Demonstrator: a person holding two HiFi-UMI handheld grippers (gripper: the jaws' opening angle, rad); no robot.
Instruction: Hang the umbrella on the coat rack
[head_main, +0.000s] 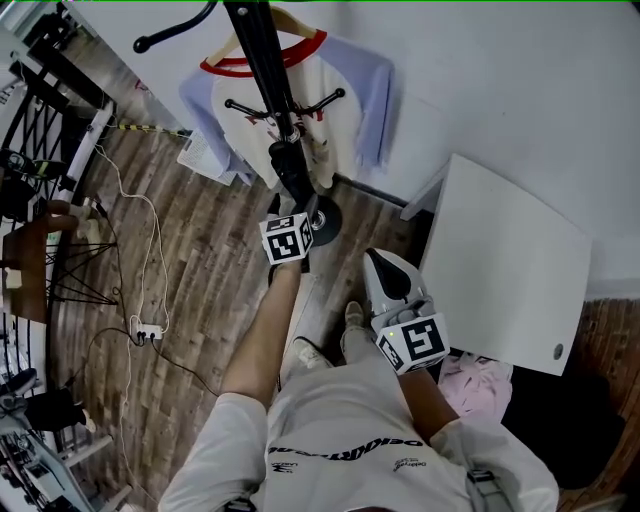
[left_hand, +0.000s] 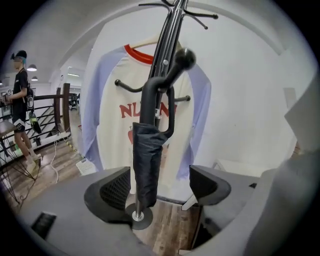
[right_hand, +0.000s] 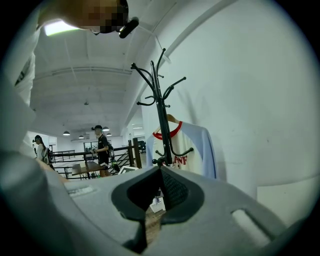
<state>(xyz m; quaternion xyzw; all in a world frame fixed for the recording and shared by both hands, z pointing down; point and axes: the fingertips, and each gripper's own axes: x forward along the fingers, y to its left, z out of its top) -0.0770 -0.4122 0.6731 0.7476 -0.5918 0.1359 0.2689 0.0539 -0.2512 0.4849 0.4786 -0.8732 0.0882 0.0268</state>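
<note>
Two tongs show in the head view. The left tongs (head_main: 290, 205) sit just before the coat rack (head_main: 262, 60), where the black umbrella (head_main: 293, 170) hangs along the pole. The right tongs (head_main: 380, 268) are beside a white panel (head_main: 500, 260).

Left gripper view: tongs released and wide apart. The folded umbrella hangs by its curved handle, with neither pad pressing it.

Right gripper view: tongs clenched on nothing, facing the rack and a shirt (right_hand: 187, 145).

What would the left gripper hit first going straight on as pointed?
Probably the folded black umbrella hanging on the coat rack, framed ahead by the open fingers of the left gripper; depth unclear.
</note>
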